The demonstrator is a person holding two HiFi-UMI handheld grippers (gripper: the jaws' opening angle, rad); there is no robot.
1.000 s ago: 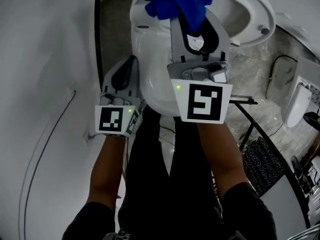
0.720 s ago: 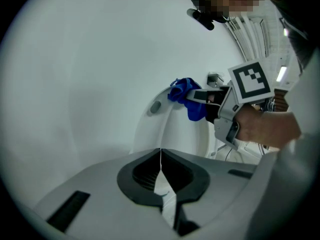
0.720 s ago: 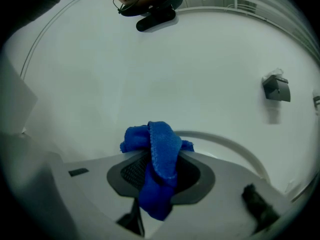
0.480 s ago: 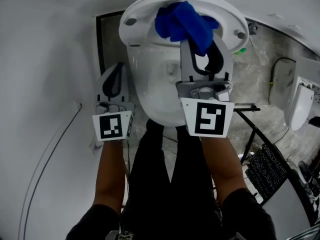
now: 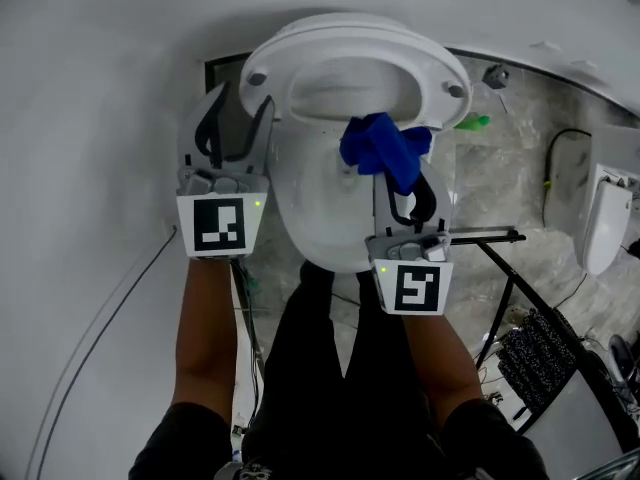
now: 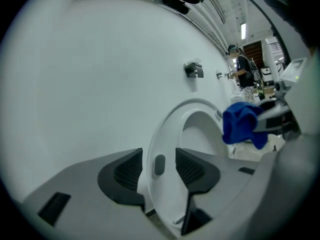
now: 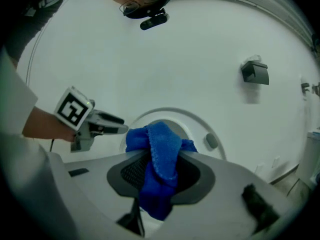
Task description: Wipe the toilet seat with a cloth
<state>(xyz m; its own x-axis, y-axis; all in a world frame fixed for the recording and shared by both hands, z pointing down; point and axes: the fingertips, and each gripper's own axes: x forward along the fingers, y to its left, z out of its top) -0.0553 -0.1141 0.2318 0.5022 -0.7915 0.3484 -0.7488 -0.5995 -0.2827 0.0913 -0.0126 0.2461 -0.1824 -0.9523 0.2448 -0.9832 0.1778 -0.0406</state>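
Toilet seat (image 5: pixel 330 30) stands raised, and the left gripper (image 5: pixel 243 106) has climbed to its left edge, jaws just opened and straddling the rim without pressing it. The right gripper (image 5: pixel 402 176) has drawn back nearer, over the bowl (image 5: pixel 310 223), clamped on the blue cloth (image 5: pixel 383 146), which hangs before the seat's lower part.

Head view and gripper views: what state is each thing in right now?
toilet seat: raised.
left gripper: open, its jaws have just been opening, the seat's edge between them, not clamped.
right gripper: shut on the cloth.
cloth: bunched, hanging from the right jaws.
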